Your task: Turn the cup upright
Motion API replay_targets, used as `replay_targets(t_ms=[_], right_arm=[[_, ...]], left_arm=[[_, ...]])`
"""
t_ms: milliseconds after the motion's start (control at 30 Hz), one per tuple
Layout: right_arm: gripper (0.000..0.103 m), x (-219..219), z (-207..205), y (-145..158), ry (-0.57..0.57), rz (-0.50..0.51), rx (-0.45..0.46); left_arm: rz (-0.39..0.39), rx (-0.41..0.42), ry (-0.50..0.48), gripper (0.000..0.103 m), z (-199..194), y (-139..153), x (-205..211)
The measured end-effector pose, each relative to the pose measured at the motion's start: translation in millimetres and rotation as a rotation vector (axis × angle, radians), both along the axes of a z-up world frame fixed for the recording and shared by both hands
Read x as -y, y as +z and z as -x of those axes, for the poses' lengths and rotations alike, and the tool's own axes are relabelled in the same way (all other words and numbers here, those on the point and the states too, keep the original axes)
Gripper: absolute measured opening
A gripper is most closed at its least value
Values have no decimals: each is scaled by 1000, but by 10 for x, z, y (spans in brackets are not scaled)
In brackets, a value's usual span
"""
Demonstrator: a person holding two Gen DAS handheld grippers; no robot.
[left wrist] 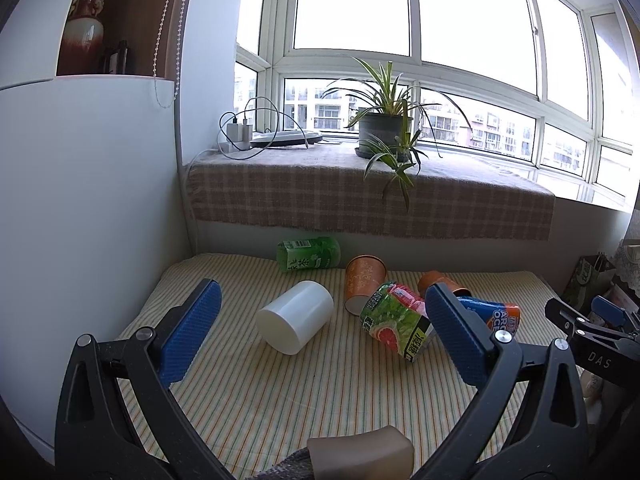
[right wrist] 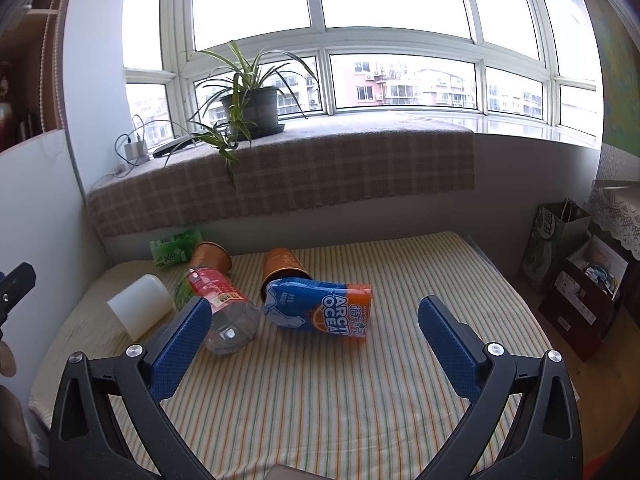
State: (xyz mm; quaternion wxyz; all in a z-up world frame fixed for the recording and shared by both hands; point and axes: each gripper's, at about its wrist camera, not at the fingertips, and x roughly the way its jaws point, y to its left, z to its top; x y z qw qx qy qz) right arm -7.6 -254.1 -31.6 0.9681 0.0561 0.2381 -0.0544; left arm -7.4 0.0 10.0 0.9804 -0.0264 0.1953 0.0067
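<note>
Cups and bottles are lying scattered across the striped surface [left wrist: 248, 396] in front of me, under the window ledge with its checked cloth [left wrist: 360, 196] and potted plant [left wrist: 382, 128].

I am holding my left gripper [left wrist: 320, 328] over the near edge, jaws spread wide with nothing between them. The white cup [left wrist: 295, 316] is lying on its side just ahead of my left jaws, closed bottom pointing toward me, sitting left of the rest of the clutter. In the right wrist view that white cup [right wrist: 138, 306] is showing at the far left.

My right gripper [right wrist: 314, 330] is hanging open too, gripping nothing. Just ahead of its left pad a clear bottle with a red and green label [right wrist: 218, 304] is lying with its base toward me, touching that pad in the view. Beside it a blue and orange drink carton [right wrist: 320, 310] is lying flat.

Behind those, two copper-coloured cups are on their sides: one [right wrist: 210, 258] near the green carton [right wrist: 174, 248] at the back, the other [right wrist: 282, 266] resting against the blue carton's far end.

Off the surface's right side, a green paper bag [right wrist: 554, 240] is standing on the floor.
</note>
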Motion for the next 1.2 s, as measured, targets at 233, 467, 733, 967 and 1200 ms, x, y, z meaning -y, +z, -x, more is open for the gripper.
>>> replay_targets(t_ms=[233, 467, 733, 967, 1200], right_arm=[[102, -5, -16, -10, -2, -4, -7], [102, -13, -23, -15, 0, -6, -13], [102, -30, -35, -28, 4, -7, -19], [102, -50, -71, -34, 11, -7, -24], [102, -129, -175, -18, 44, -14, -21]], left_arm=[[4, -6, 5, 103, 31, -19, 18], [4, -5, 6, 103, 30, -28, 25], [8, -11, 9, 103, 4, -55, 18], [10, -12, 8, 103, 6, -75, -41], [9, -21, 20, 103, -24, -140, -104]])
